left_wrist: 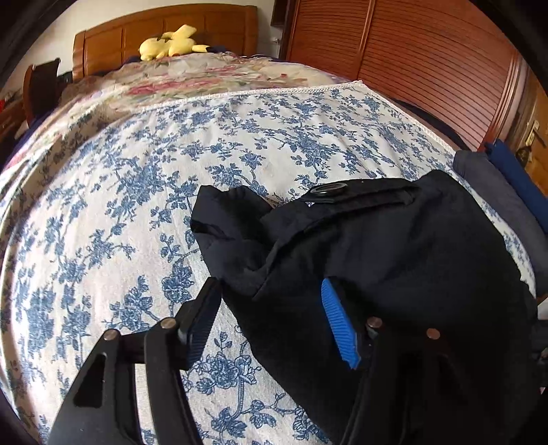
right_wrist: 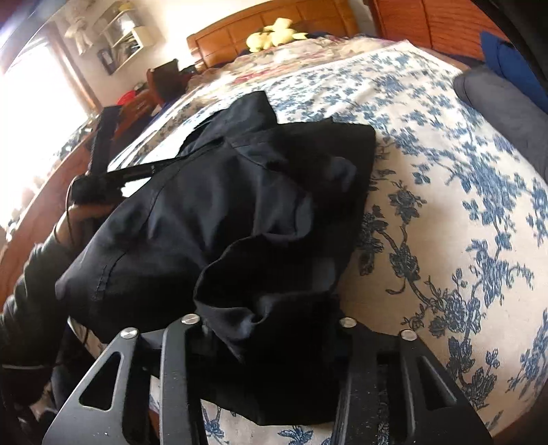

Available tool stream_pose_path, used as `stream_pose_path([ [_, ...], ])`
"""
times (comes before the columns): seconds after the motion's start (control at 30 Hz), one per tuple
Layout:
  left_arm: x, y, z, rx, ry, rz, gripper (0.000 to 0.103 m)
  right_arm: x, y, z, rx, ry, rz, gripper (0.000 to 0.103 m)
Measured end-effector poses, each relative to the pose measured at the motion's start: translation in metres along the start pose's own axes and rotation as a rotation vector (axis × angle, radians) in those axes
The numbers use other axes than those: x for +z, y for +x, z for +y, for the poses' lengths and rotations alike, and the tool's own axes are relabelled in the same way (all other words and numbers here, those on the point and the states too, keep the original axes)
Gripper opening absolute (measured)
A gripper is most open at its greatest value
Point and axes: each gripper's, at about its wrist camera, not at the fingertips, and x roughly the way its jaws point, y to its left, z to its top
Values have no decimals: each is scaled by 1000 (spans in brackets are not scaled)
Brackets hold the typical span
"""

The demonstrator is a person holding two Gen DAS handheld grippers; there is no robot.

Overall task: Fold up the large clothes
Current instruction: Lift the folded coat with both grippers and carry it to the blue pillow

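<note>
A black garment (left_wrist: pixel 376 260) with a snap button tab lies bunched on the blue-flowered bedspread (left_wrist: pixel 137 205). My left gripper (left_wrist: pixel 270 308) is open; cloth lies between its fingers, against the blue-padded right finger (left_wrist: pixel 339 321), while the left finger (left_wrist: pixel 202 315) rests on the bedspread beside the garment. In the right wrist view the same garment (right_wrist: pixel 222 212) is heaped in front. My right gripper (right_wrist: pixel 267 328) is buried in its near folds; the fingertips are hidden by cloth. The left gripper and the hand holding it show at the left (right_wrist: pixel 92 191).
A yellow plush toy (left_wrist: pixel 171 42) sits by the wooden headboard (left_wrist: pixel 164 27). A slatted wooden wardrobe (left_wrist: pixel 428 61) stands right of the bed. Grey and blue folded cloth (left_wrist: pixel 496 191) lies at the bed's right edge. A chair (right_wrist: pixel 164 80) and shelves stand left.
</note>
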Motion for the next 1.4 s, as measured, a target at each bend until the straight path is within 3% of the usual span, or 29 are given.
stream_pose_path([
  [0.13, 1, 1, 3, -16, -28, 11, 60, -3, -3, 4, 4, -16, -16, 26],
  [0.2, 2, 2, 4, -41, -50, 22, 54, -5, -4, 7, -5, -27, -29, 23],
  [0.3, 3, -3, 2, -28, -42, 23, 35, -6, -9, 11, -10, -35, -58, 18],
  [0.37, 4, -9, 1, -6, -27, 12, 15, -6, -13, 12, -6, -35, -74, 15],
  [0.43, 5, -20, -2, 8, -3, -15, 10, -5, -17, 12, 0, -35, -93, 14],
  [0.73, 13, -83, -30, 58, 46, -174, 8, 17, -55, 17, -10, -92, -209, 10],
  [0.97, 43, -121, -76, 86, 99, -271, 7, 38, -94, 8, -41, -164, -296, 10],
  [1.17, 90, -136, -147, 60, 169, -356, 7, 67, -152, -23, -116, -214, -381, 10],
  [1.4, 153, -135, -252, -56, 235, -419, 8, 95, -251, -77, -284, -223, -500, 10],
])
